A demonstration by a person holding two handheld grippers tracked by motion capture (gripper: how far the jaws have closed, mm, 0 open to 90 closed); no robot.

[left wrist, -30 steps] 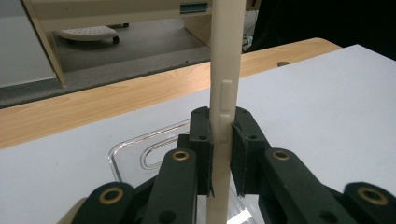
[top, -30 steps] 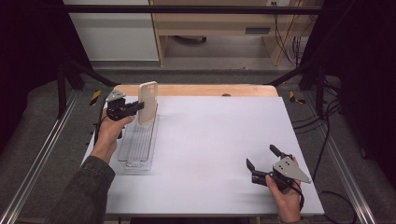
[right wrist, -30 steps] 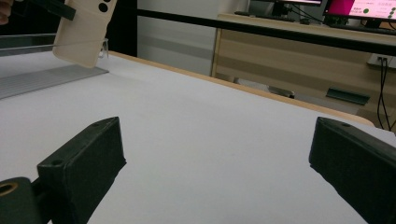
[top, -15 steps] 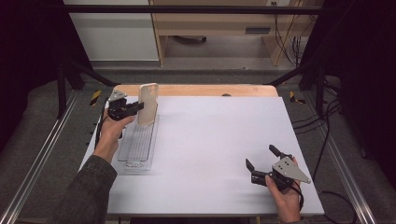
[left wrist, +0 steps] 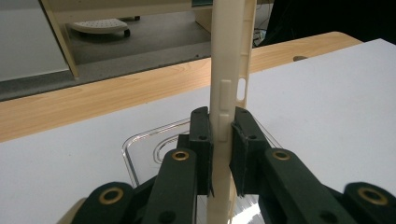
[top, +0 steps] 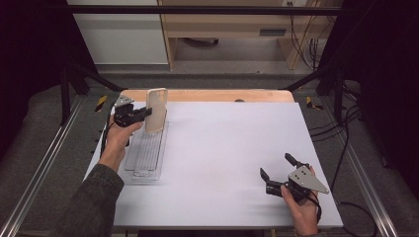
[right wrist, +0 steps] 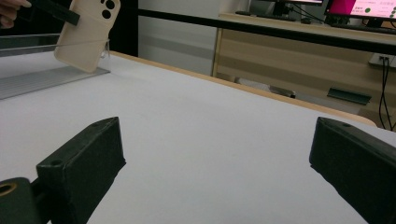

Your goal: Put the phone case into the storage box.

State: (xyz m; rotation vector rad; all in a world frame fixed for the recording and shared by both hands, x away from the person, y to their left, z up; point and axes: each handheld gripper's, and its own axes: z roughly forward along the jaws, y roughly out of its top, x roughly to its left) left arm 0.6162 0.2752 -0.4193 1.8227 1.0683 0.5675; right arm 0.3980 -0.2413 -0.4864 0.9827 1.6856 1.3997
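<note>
L gripper (left wrist: 219, 154): clamped on edge of cream phone case (top: 156, 109), held upright over clear tray (top: 143, 163) at table's far left.
R gripper (top: 280, 174): jaws spread, empty, near right, well apart from case.
Step, prob.: lift clear or lower into tray. Keep case vertical, squeeze steady.

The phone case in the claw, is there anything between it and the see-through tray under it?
Nothing visible is in the way. The left claw pinches the cream phone case upright, right above the clear tray, with no object seen between them.
</note>
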